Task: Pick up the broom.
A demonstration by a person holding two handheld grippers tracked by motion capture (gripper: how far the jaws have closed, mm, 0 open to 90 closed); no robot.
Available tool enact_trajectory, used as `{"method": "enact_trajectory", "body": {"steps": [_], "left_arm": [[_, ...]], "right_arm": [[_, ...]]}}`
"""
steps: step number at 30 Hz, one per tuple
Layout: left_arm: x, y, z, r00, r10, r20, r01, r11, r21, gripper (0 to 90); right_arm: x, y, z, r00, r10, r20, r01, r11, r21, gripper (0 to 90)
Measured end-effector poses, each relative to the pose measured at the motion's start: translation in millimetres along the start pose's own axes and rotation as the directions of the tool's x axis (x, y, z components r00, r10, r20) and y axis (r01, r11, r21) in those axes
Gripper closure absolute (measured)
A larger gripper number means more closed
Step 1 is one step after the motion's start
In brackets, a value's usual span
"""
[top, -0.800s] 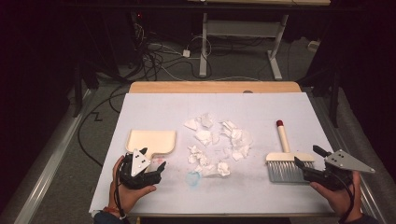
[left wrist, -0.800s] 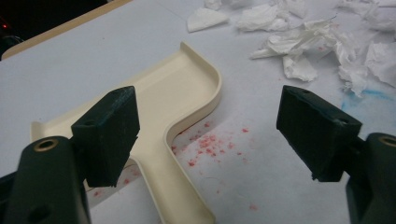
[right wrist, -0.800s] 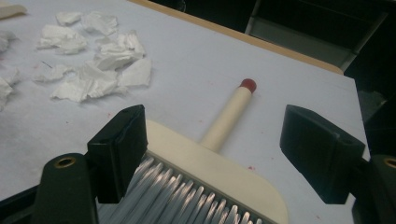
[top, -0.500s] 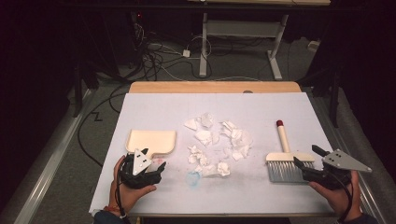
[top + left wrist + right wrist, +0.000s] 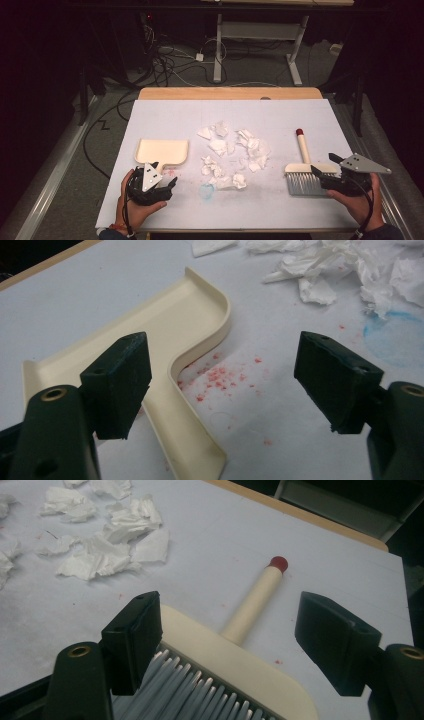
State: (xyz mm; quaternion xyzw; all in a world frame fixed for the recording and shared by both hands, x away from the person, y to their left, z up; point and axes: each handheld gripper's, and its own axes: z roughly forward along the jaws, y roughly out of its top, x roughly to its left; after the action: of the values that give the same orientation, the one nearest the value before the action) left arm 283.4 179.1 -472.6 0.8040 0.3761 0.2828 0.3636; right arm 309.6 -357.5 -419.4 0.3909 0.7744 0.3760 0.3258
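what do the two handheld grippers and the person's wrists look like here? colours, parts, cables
Both are black two-jaw units. The left gripper and right gripper each carry a grey three-cornered plate on top, dotted with small holes. Black cables trail from each down the wrists. The jaw pads are blocky, matte black and scuffed, on arms with brass-coloured inserts. A reddish band sits on the left wrist.

The dustpan (image 5: 165, 345) looks like smooth cream plastic with a slight sheen. The brush (image 5: 235, 665) has a matt cream back, a red-tipped handle and fine grey bristles. Crumpled white tissue paper (image 5: 235, 150) lies on a matt white sheet (image 5: 165, 115) over a wooden tabletop (image 5: 200, 93).
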Motion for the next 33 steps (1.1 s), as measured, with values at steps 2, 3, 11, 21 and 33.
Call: {"method": "enact_trajectory", "body": {"steps": [2, 3, 11, 21, 33], "left_arm": [[-0.3, 0.0, 0.4, 1.0, 0.002, 0.001, -0.002, 1.0, 0.002, 21.7], [-0.9, 0.2, 0.7, 1.0, 0.005, -0.001, -0.005, 1.0, 0.005, 21.7], [-1.2, -0.3, 2.8, 0.9999, 0.01, -0.005, -0.01, 0.9998, 0.015, 21.7], [-1.4, -0.1, 3.5, 0.9998, 0.017, -0.006, -0.017, 0.9996, 0.02, 21.7], [-1.2, -1.4, 3.6, 0.9998, 0.019, -0.006, -0.018, 0.9994, 0.029, 21.7]], "right_arm": [[-0.5, 1.5, 1.4, 1.0, 0.002, 0.004, -0.002, 1.0, 0.007, 29.4], [-3.2, 5.7, 7.0, 1.0, 0.004, -0.003, -0.004, 1.0, 0.024, 29.7], [-18.3, 22.1, 25.6, 0.9986, 0.051, -0.009, -0.05, 0.99, 0.134, 34.0], [-31.5, 30.8, 96.1, 0.9868, 0.162, -0.006, -0.147, 0.908, 0.392, 36.2], [-36.2, 20.6, 114.5, 0.9799, 0.199, 0.014, -0.183, 0.872, 0.453, 42.4]]}}
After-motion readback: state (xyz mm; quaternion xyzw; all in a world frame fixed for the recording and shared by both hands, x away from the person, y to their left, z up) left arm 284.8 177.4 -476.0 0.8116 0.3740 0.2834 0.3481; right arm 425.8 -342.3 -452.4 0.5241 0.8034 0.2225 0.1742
